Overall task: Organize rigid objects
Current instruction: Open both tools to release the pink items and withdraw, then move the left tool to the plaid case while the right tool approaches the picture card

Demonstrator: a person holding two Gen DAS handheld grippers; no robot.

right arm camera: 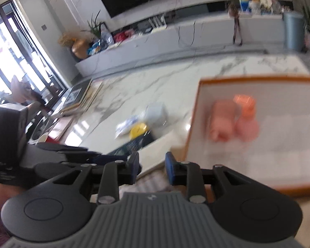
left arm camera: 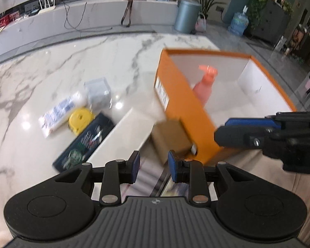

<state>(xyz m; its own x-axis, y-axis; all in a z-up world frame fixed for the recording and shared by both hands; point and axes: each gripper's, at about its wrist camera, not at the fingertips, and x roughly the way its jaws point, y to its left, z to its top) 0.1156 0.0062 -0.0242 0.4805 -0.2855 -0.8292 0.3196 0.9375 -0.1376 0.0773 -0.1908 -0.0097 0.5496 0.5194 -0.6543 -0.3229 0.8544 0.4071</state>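
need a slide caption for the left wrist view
Left gripper empty above a marble table, facing an orange box holding a pink spray bottle.

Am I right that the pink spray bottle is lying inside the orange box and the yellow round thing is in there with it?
Not quite. The pink spray bottle does lie inside the orange box, but the yellow round thing sits outside it on the marble table, beside a white packet. The left wrist view shows this.
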